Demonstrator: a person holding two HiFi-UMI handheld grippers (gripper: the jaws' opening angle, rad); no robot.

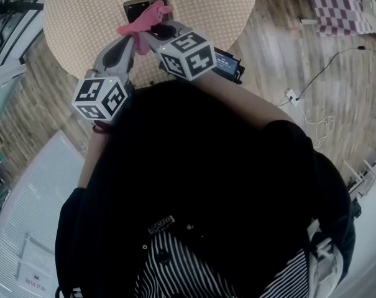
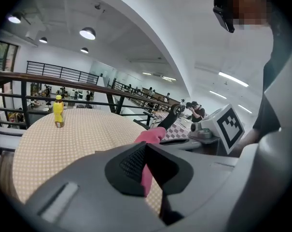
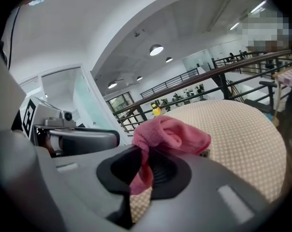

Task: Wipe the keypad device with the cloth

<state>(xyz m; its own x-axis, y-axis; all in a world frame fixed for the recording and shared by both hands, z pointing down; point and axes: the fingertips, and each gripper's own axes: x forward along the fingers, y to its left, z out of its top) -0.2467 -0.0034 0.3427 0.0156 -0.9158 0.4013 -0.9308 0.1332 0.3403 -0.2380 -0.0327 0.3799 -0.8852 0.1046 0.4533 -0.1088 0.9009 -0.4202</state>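
The round table [image 1: 82, 17] with its dotted beige cover fills the far part of the scene, and I hold both grippers over its near edge. My left gripper [image 2: 146, 166] and right gripper [image 3: 143, 170] point away from me and converge. Each has its jaws closed narrow on the same pink cloth [image 3: 172, 134]. A strip of cloth is pinched between each pair of pads, and the bunched remainder hangs in front of the tips, above the table.

I take the keypad device [image 1: 228, 64] to be the dark unit with a lit blue screen. It lies at the table's near right edge, just beside the right gripper's marker cube and partly hidden by it. As far as it shows, its long axis runs along the table edge. It lies to the right of my jaws and nearer me than their tips, so the cloth must come back and to the right to reach it. The right gripper is the nearer one.

A framed dark slab [image 1: 141, 6] lies flat just beyond the cloth on the far side. It could be the device instead; I cannot tell.

The only container is a small yellow bottle [image 2: 58, 111], upright at the table's far left. I cannot tell what is in it.
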